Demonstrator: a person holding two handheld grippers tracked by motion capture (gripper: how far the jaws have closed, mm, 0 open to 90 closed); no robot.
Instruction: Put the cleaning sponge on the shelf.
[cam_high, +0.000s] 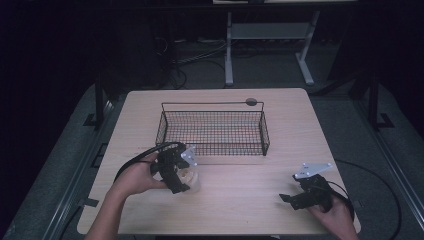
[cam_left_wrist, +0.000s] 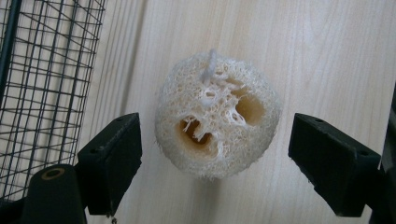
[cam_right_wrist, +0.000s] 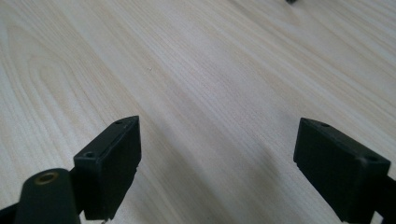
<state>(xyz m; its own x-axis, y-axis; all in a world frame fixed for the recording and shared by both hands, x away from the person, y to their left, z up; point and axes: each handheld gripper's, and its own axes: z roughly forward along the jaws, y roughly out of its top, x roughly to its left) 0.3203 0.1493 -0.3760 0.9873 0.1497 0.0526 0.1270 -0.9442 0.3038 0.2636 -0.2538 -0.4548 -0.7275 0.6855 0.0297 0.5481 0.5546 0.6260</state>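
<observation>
We start at the loofah sponge (cam_left_wrist: 217, 114), a pale, round, fibrous piece with two holes through it and a short string at its top. It lies on the bare wooden table (cam_high: 250, 195), outside the wire basket (cam_high: 212, 131), just off the basket's 7 o'clock corner. In the left gripper view the sponge sits between our two black jaws, which stand wide on either side at 9 and 3 o'clock; a gap shows on both sides, so nothing is clamped yet. From the high view the left gripper (cam_high: 176, 172) hangs right over the sponge. The basket looks empty, as far as its mesh lets us see.

Out at 5 o'clock on the table, our right gripper (cam_high: 300, 196) is well apart from everything, jaws spread wide over plain wood.

We judge the work to be at its start: the reach is made, but closing on the sponge, lifting it and setting it into the basket are all left.
</observation>
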